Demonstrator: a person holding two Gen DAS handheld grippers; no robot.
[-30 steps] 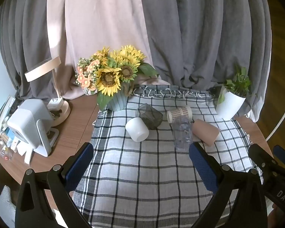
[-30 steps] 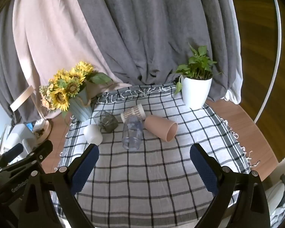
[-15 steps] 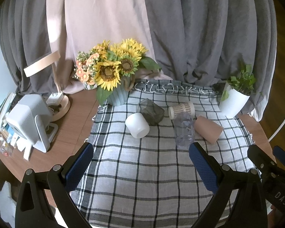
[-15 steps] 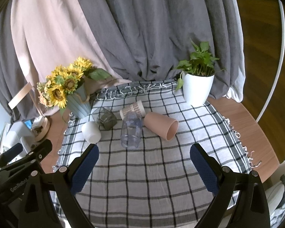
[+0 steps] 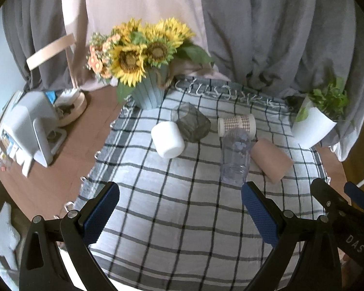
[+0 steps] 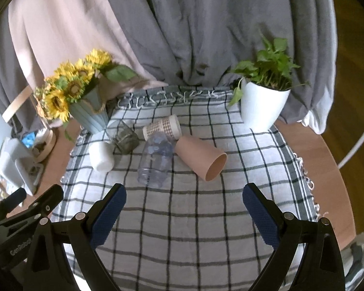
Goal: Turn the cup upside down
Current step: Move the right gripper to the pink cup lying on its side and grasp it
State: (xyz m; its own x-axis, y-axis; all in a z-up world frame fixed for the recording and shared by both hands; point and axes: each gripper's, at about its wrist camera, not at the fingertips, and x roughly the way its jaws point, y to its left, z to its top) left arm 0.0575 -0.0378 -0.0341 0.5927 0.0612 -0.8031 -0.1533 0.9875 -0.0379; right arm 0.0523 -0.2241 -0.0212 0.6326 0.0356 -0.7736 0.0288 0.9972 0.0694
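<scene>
Several cups lie on their sides on a checked cloth point(image 5: 182, 206): a white cup point(image 5: 168, 139), a dark glass cup point(image 5: 193, 123), a patterned paper cup point(image 5: 236, 125), a clear plastic cup point(image 5: 235, 156) and a pink cup point(image 5: 271, 160). In the right wrist view they show too: white point(image 6: 100, 155), dark glass point(image 6: 126, 138), patterned point(image 6: 162, 127), clear point(image 6: 155, 158), pink point(image 6: 201, 157). My left gripper point(image 5: 179, 214) is open and empty, short of the cups. My right gripper point(image 6: 184, 214) is open and empty, also short of them.
A blue vase of sunflowers point(image 5: 148, 92) stands at the cloth's back left. A white potted plant point(image 6: 263, 105) stands at the back right. A lamp base point(image 5: 72, 106) and a white device point(image 5: 31, 121) sit on the wooden table at left. Curtains hang behind.
Both grippers have moved forward and a little lower toward the cups, which now look larger. Both stay open. The cups have not moved.
</scene>
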